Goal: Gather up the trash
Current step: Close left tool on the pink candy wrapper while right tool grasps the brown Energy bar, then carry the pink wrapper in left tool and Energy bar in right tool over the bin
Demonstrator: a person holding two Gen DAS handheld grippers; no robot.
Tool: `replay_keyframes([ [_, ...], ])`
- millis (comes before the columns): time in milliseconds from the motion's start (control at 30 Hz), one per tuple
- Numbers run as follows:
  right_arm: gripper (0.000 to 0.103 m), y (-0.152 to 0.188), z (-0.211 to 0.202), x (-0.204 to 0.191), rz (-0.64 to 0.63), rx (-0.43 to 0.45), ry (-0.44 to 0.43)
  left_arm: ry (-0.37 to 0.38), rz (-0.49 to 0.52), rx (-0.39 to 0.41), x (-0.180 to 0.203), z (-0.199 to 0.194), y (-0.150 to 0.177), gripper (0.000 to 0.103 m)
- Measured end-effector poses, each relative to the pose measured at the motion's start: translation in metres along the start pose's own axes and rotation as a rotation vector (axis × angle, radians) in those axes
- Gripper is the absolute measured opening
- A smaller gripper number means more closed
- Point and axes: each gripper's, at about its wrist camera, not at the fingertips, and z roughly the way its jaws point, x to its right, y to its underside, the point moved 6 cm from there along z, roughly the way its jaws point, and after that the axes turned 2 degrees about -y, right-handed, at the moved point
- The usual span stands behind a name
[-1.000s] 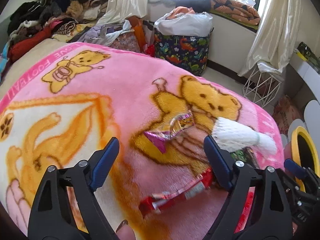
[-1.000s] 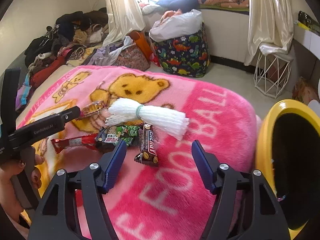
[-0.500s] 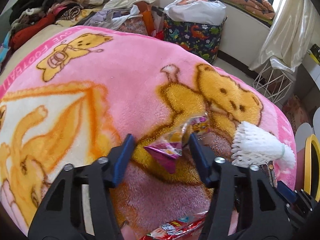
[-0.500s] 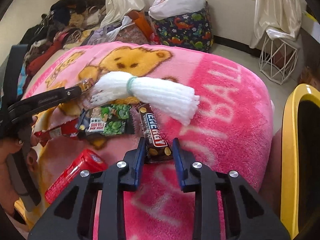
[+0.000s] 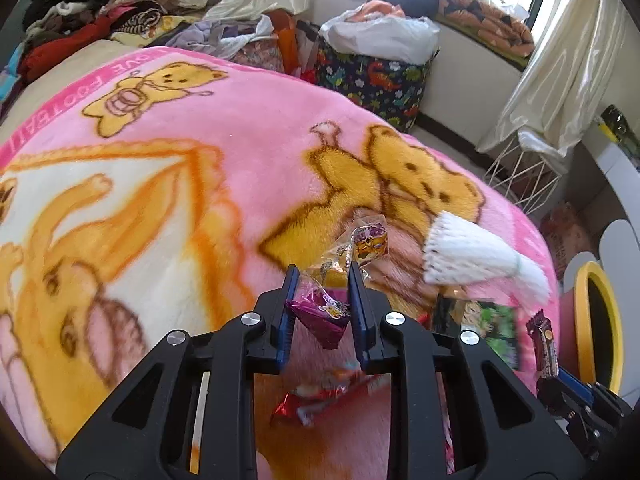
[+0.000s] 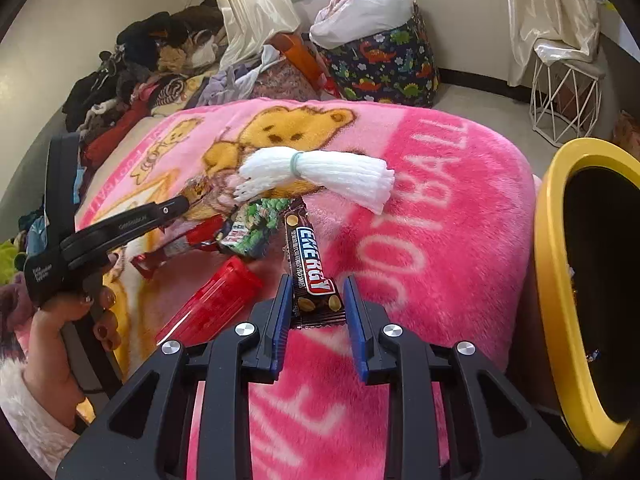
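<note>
My left gripper is closing on a purple and gold candy wrapper, pinched between its blue pads just above the pink bear blanket. In the right wrist view, the right gripper is shut on the near end of a brown ENERGY bar. On the blanket lie a white foam net, a green snack packet, a red wrapper and a red plastic container. A yellow-rimmed bin stands to the right of the bed.
A hand holds the left gripper's handle at the left edge. Beyond the bed are a dinosaur-print basket, piled clothes, curtains and a white wire stool. The floor by the stool is bare.
Both grippers went from wide open to shut. The left one moved forward over the candy wrapper and pinched it. The right one advanced onto the energy bar and took hold of it.
</note>
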Motion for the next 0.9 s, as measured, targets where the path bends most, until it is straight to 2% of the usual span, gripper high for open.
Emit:
replay_keyframes([
  [200,0.025,0.009,-0.020,-0.007,-0.038,0.017,0.015,0.024,0.017,0.058,0.004,-0.035,0.013,0.018],
  [567,0.025,0.016,-0.060,-0.017,-0.089,0.079,0.026,0.099,-0.028,0.151,0.021,-0.097,0.023,0.018],
  [900,0.025,0.015,-0.099,-0.009,-0.077,0.144,0.041,0.123,0.021,0.204,0.046,-0.133,0.028,0.018],
])
